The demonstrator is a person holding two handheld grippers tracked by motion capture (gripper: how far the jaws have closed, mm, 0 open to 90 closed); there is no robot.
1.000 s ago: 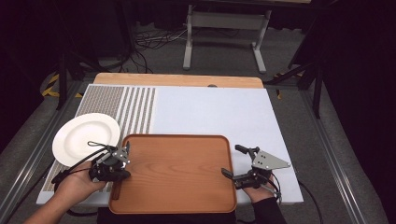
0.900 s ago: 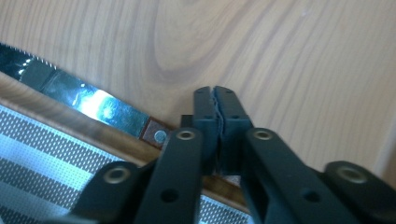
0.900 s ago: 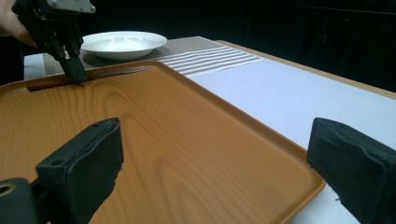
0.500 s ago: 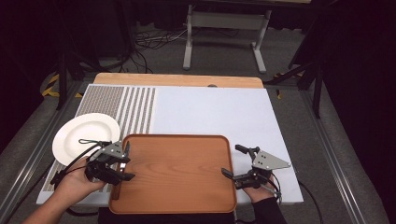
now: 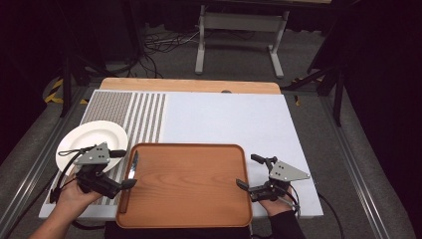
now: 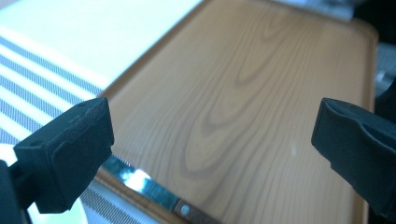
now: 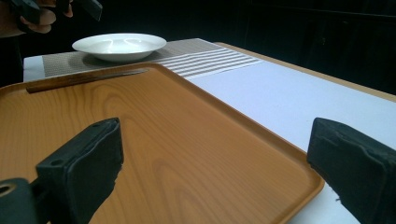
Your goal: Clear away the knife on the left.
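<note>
White shallow plate (image 5: 94,141) sits at the far left of the table, on the grey woven part of the striped placemat (image 5: 130,114). Just below it I see my left gripper (image 5: 125,170), held in the left hand (image 5: 74,194) off the tray's left edge. Its jaws have just been opening and now stand wide apart, nothing between them. In the left gripper view both black pads frame bare wood grain, and the knife's blade glints low between them.

Next right: knife (image 5: 130,175) lies along the left inner edge of the wooden tray (image 5: 189,219), blade toward the far side, brown handle toward me. It rests free, not touched by either gripper. In the right gripper view it runs along the tray's far rim, with the plate behind it.

Tray itself sits at the near edge of the white table surface (image 5: 224,117), otherwise bare wood.

At right, my right gripper (image 5: 245,172) hovers at the tray's right rim, jaws spread wide, holding nothing; its pads stand over the tray's corner.
</note>
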